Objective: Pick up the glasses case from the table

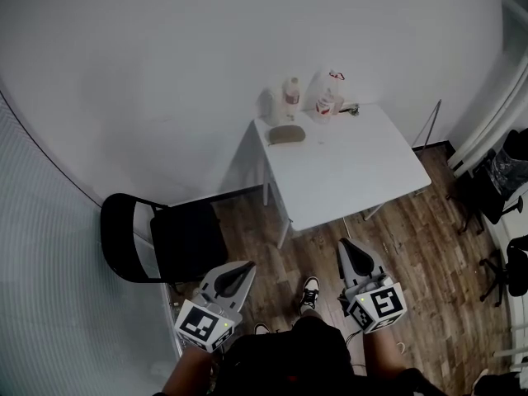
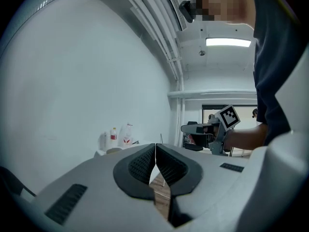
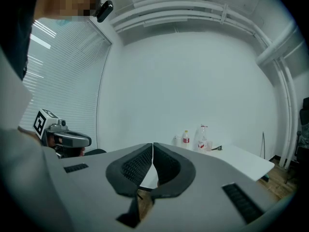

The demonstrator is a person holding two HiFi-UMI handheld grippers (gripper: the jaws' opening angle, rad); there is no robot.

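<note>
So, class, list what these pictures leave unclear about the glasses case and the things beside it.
Glasses case: head view, too small to show a seam or clasp.
Same case: left gripper view, lower part hidden behind the left gripper.
Bottle label: all views, too small to read.

The glasses case (image 1: 286,134) lay beside bottles (image 1: 291,96) on the white table (image 1: 355,172), left gripper (image 1: 247,266) and right gripper (image 1: 345,245) well short of it.

White wall (image 1: 165,73), wooden floor (image 1: 417,250), white table (image 1: 355,172), black chair (image 1: 181,239).
</note>
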